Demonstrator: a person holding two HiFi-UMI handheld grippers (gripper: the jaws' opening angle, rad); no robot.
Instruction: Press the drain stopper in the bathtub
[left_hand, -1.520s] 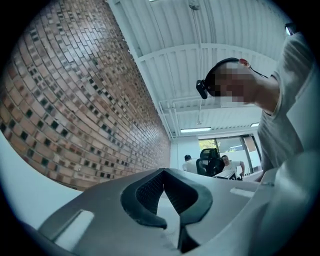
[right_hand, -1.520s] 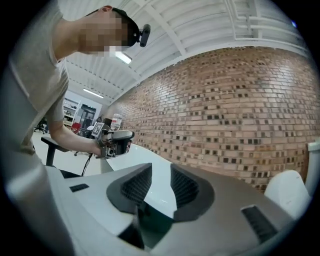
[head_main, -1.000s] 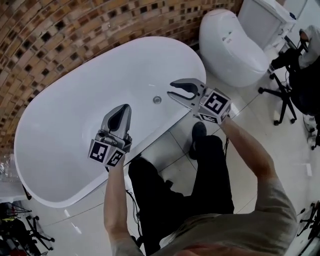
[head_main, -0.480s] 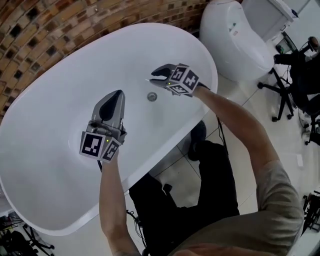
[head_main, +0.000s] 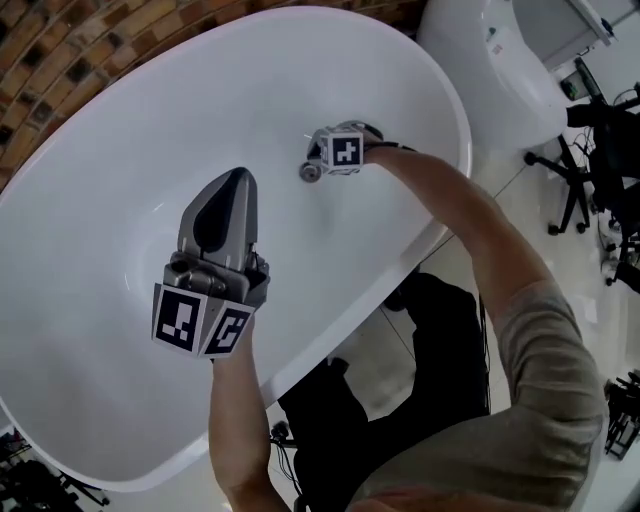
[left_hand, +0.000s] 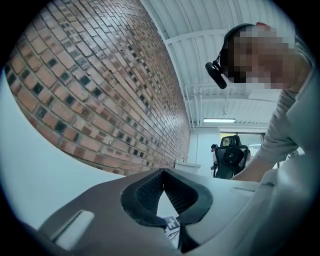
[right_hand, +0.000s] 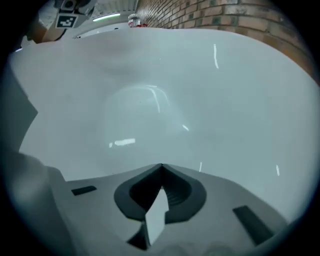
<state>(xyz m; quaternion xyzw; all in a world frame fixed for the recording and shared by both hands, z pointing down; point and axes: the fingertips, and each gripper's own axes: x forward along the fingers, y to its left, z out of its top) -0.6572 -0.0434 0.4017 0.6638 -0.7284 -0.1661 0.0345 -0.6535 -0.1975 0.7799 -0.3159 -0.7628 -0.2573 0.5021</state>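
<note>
Gleaming smooth, glossy white all over the bathtub (head_main: 110, 230), with a shiny metal drain stopper (head_main: 311, 173) glinting in its floor. Showing rough, matt brick on the wall (head_main: 60, 50) behind the bathtub, and matt grey plastic on the left gripper (head_main: 239, 179) above the bathtub.

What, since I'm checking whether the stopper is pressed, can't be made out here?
Contact: in the head view, the cube on the right gripper covers its tips beside the drain stopper.
Stopper raised or down: head view, too small.
Right gripper view: only bathtub wall past the shut jaws; stopper outside the frame.
</note>
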